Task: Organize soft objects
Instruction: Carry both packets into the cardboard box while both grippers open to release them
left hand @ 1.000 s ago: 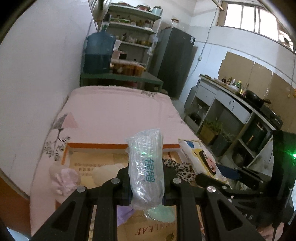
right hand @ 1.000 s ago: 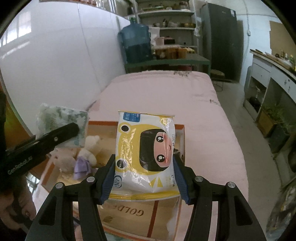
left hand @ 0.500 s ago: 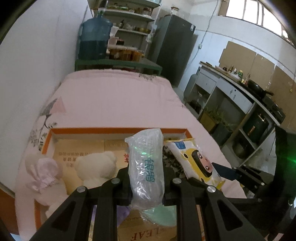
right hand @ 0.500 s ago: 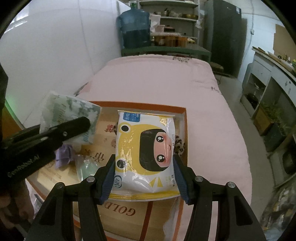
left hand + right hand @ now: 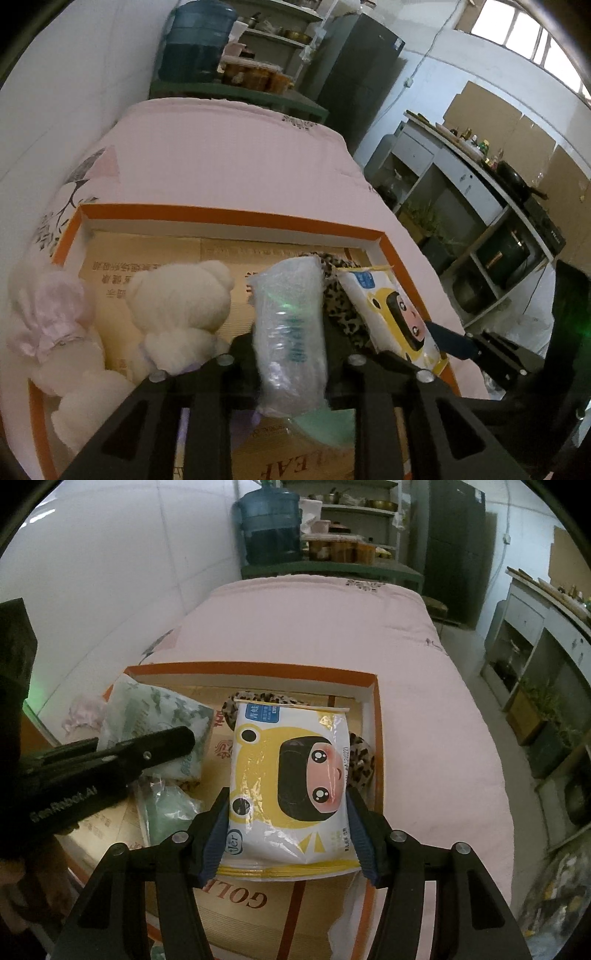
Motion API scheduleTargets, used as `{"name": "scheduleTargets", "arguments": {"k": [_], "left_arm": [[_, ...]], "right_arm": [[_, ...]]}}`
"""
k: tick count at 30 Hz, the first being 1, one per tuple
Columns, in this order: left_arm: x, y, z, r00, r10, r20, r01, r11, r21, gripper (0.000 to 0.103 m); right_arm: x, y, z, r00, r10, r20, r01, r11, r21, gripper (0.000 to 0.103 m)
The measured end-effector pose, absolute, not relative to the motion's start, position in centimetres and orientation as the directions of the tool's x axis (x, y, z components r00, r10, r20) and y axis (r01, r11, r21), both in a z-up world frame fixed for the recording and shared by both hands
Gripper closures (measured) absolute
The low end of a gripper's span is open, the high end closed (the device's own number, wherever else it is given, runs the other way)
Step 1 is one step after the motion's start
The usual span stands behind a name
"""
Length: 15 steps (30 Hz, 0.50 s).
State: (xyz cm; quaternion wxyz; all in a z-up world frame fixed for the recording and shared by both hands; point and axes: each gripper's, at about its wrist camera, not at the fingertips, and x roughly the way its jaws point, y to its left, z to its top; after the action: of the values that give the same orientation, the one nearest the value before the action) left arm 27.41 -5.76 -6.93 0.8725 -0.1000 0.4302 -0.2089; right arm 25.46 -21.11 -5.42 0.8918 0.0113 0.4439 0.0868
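While both soft packs hang over the orange-rimmed box [image 5: 229, 218] on the bed, release is starting.
Left gripper [image 5: 288, 354]: jaws opening, the light, squashy clear tissue pack [image 5: 288, 325] between them, near the box's middle. Right gripper [image 5: 291, 834]: jaws opening, pads at the slippery cartoon wipes pack [image 5: 291, 779] sides, by the right edge.

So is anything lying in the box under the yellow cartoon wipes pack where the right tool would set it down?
Yes. A leopard-print fabric piece lies on the orange-rimmed cardboard box floor directly behind and under the yellow cartoon wipes pack; it is soft, so probably no real obstacle.
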Motion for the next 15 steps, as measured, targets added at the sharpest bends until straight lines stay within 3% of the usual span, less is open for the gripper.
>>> {"name": "scheduleTargets", "arguments": {"k": [2, 4, 15], "left_arm": [[27.2, -5.8, -6.7, 0.543, -0.455, -0.706, 0.288, 0.890, -0.353, 0.051], [26.9, -5.9, -6.3, 0.547, -0.458, -0.700, 0.298, 0.889, -0.349, 0.045], [25.0, -5.4, -3.8, 0.599, -0.446, -0.666, 0.298, 0.895, -0.332, 0.044]], "right_arm": [[25.4, -21.1, -5.5, 0.591, 0.167, -0.789, -0.144, 0.984, 0.100, 0.040], [25.3, -21.2, -5.5, 0.593, 0.163, -0.788, -0.143, 0.985, 0.096, 0.040], [24.2, -21.5, -4.8, 0.618, 0.159, -0.770, -0.134, 0.986, 0.096, 0.036]]}}
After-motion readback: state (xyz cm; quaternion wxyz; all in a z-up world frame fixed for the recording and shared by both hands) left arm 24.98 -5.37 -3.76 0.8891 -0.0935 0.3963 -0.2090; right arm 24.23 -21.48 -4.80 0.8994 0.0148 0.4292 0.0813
